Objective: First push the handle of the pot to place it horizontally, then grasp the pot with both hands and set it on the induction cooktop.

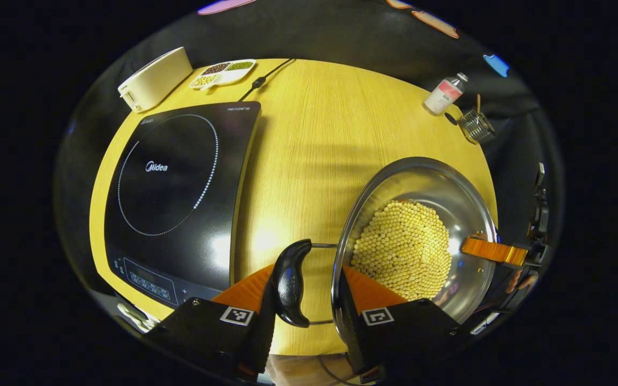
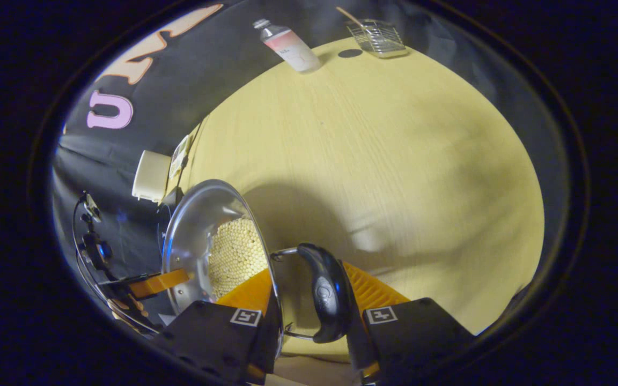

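Observation:
A steel pot (image 1: 427,182) filled with yellow beans (image 1: 403,249) hangs over the right part of the wooden table (image 1: 314,134), to the right of the black induction cooktop (image 1: 175,177). My left gripper (image 1: 306,271) is shut on the pot: one finger outside the black side handle (image 1: 290,281), the other inside the wall. In the right gripper view my right gripper (image 2: 306,271) is shut on the pot (image 2: 196,225) the same way, across the opposite handle (image 2: 326,292) and rim. Each view shows the other gripper's finger (image 1: 494,251) (image 2: 159,283) on the far rim.
Behind the cooktop stand a white appliance (image 1: 153,78) and a divided dish of grains (image 1: 223,72), with a black cable (image 1: 266,78) running back. A bottle (image 1: 444,94) and a wire basket (image 1: 475,126) stand at the table's far right edge.

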Demonstrator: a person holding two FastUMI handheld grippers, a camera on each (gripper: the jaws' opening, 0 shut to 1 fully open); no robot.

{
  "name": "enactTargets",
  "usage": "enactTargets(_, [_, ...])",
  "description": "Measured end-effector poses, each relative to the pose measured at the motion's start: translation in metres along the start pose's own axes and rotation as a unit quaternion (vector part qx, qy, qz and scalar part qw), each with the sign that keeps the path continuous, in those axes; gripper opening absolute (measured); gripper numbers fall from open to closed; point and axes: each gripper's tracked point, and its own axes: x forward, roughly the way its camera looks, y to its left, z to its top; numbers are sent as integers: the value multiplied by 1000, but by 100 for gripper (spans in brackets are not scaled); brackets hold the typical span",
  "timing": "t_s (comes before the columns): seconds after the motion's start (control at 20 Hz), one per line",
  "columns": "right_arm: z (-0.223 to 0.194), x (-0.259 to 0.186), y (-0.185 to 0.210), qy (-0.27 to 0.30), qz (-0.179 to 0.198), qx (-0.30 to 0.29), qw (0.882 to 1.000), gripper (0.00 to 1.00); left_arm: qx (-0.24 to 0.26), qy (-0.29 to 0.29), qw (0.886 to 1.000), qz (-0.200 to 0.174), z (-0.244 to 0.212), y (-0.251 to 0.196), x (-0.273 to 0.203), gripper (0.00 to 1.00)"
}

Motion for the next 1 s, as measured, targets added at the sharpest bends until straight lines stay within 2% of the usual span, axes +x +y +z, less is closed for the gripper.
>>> enactTargets(0.35, [-32,-28,43,-37,-15,13,999,56,20,-15,999,-24,0,35,-31,59])
enactTargets(0.55, [-62,-29,92,-52,-22,27,998,56,35,-27,998,-32,2,85,-49,59])
enactTargets(0.85, [-95,-4,178,-57,-15,41,997,56,46,-42,998,-29,18,173,-65,59])
enactTargets(0.9, [-97,1,189,-59,-13,42,997,50,47,-44,998,-28,20,184,-65,59])
enactTargets(1.0, [-98,12,210,-63,-14,41,997,50,50,-49,997,-28,27,205,-65,59])
